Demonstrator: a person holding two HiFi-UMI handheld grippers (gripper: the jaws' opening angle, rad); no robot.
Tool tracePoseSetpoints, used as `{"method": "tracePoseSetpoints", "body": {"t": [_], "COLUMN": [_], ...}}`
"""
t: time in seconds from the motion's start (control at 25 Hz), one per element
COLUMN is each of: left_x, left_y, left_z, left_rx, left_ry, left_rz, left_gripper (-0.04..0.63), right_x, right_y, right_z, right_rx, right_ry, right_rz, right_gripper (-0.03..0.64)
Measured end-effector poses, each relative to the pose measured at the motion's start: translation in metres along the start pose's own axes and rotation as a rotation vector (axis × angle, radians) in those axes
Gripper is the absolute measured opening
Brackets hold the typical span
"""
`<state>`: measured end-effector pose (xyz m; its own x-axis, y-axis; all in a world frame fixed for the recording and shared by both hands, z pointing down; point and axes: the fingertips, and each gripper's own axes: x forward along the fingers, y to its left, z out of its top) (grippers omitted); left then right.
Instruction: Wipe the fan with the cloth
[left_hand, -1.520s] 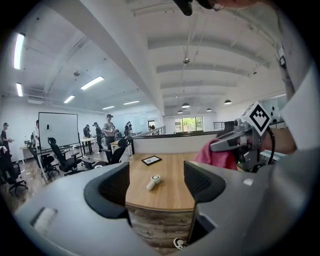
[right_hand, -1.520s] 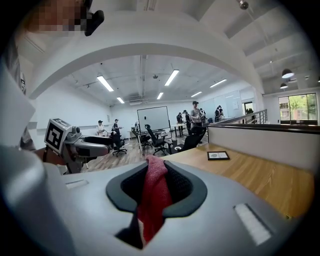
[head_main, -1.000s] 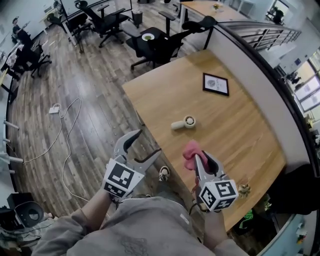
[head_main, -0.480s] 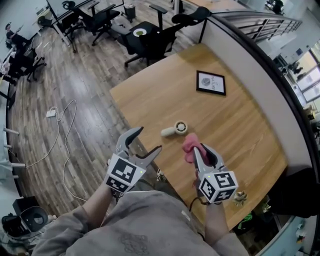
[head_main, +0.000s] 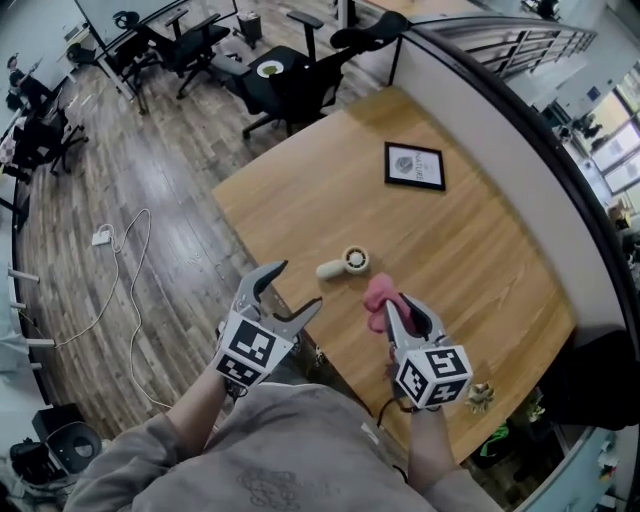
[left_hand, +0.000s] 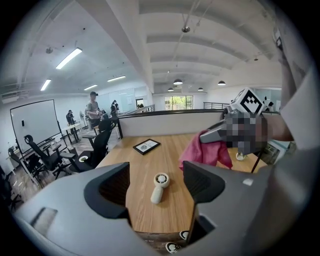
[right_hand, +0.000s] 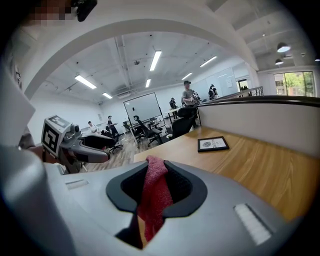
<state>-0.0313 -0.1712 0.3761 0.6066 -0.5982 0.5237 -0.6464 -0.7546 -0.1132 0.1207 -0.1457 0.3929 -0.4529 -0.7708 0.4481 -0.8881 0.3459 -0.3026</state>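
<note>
Fan (head_main: 345, 264) lies on its side on the table (head_main: 480, 250), untouched. R gripper (head_main: 402, 311) is clamped on the pink cloth (head_main: 379, 294), near the fan. L gripper (head_main: 295, 287) gapes wide, empty. Prob best: L pins the handle, R rubs w/ light strokes so the fan doesn't skid.

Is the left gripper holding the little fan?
No, the left gripper is open and empty; the fan lies on the table beyond its jaws.

Bright even light from ceiling strip lights (right_hand: 155, 60), soft shadows, heavy fisheye bending at edges, black corners in gripper views
</note>
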Motion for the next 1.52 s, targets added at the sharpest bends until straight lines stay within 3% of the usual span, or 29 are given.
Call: {"method": "tracePoseSetpoints", "body": {"t": [0.44, 0.88, 1.52], "left_x": [0.028, 0.1, 0.203], "left_y": [0.01, 0.002, -0.008], "left_z": [-0.01, -0.073, -0.17], "left_rx": [0.027, 0.087, 0.048], "left_ry": [0.029, 0.136, 0.289], "left_rz": [-0.066, -0.188, -0.273], "left_gripper": [0.319, 0.321, 0.321], "right_x": [0.016, 0.042, 0.088], "right_y": [-0.007, -0.027, -0.05], "right_z": [-0.004, -0.023, -0.065], "right_rx": [0.042, 0.07, 0.147], "right_ry": [0.023, 0.074, 0.14], "right_rz": [-0.062, -0.127, -0.176], "right_gripper": [0.071, 0.071, 0.072]}}
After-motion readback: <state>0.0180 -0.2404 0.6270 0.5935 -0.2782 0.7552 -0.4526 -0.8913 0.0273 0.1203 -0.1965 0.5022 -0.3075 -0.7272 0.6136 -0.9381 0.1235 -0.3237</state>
